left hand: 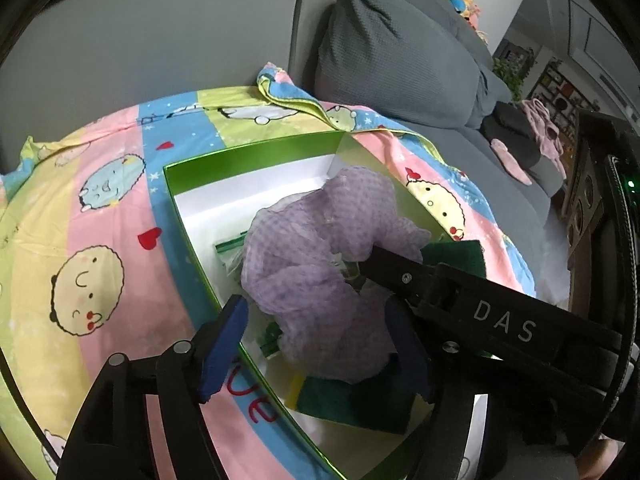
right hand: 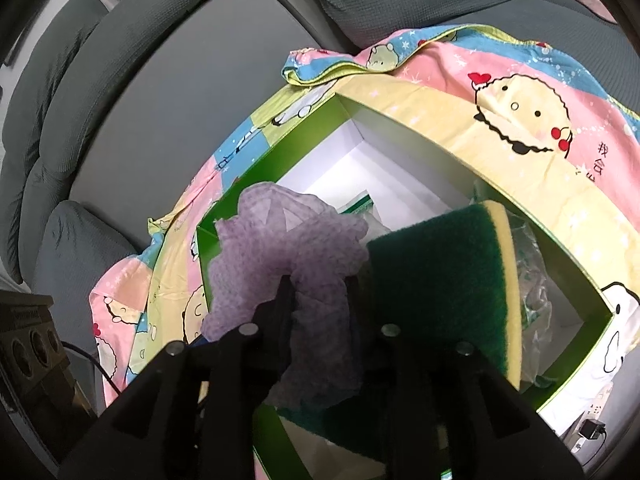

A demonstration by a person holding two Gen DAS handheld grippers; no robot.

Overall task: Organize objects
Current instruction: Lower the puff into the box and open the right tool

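A green box (left hand: 248, 152) with a white inside sits on a cartoon-print blanket (left hand: 100, 216). My right gripper (right hand: 320, 284) is shut on a crumpled purple cloth (right hand: 280, 248) and holds it over the box (right hand: 312, 128). In the left wrist view the cloth (left hand: 316, 264) hangs over the box, pinched by the right gripper's black fingers (left hand: 384, 264). My left gripper (left hand: 316, 336) is open, its fingers either side of the cloth. A green and yellow sponge (right hand: 444, 284) leans beside the right gripper; another sponge (left hand: 360, 404) lies in the box.
Clear plastic bags with green strips (left hand: 232, 246) lie inside the box, also showing in the right wrist view (right hand: 532, 280). A grey sofa with cushions (left hand: 384, 52) stands behind. A dark speaker-like unit (right hand: 28, 336) stands at the left.
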